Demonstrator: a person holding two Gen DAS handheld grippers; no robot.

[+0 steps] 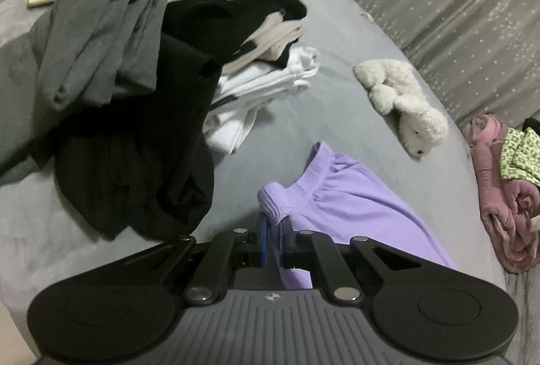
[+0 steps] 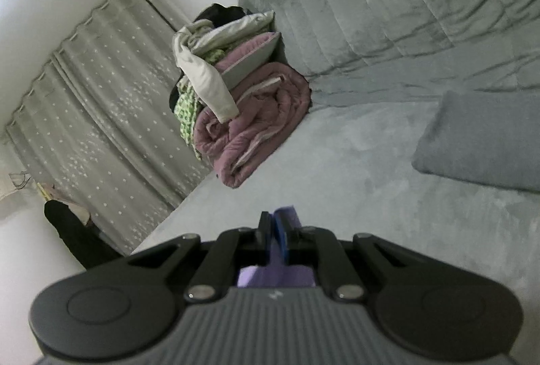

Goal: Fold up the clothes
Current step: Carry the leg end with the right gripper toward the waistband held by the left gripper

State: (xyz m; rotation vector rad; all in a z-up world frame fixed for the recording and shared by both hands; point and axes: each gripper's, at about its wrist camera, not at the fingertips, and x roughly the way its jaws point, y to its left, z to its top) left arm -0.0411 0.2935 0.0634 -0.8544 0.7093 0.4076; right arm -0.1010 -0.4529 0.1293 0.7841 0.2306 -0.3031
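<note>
The left gripper (image 1: 272, 230) has its jaws closed almost fully, with only the thickness of cloth between them, pinching the ribbed waistband corner of the purple garment (image 1: 351, 206). A bunched knob of the waistband stands up just past the fingertips, and a strip of purple fabric hangs down between the linkage arms. The rest of the garment spreads away to the right over the grey bed (image 1: 320, 27). The right gripper (image 2: 274, 230) is likewise nearly closed, its jaws clamped on a fold of the same purple garment (image 2: 287, 213), which pokes up a little beyond the tips and shows again below, between the arms. In the left wrist view, a heap of black clothes (image 1: 141, 169) lies to the left of the gripper, with a grey garment (image 1: 101, 37) draped over its far side. Beside the heap sits a pile of white clothes (image 1: 256, 88) with beige and black pieces on top. A white plush toy (image 1: 401, 101) lies apart to the right, near the bed's edge. In the right wrist view, a rolled pink quilt (image 2: 256, 125) with other clothes stacked on it sits at the bed's far corner, against a star-dotted curtain (image 2: 101, 101), and a grey pillow (image 2: 482, 142) lies to the right.
</note>
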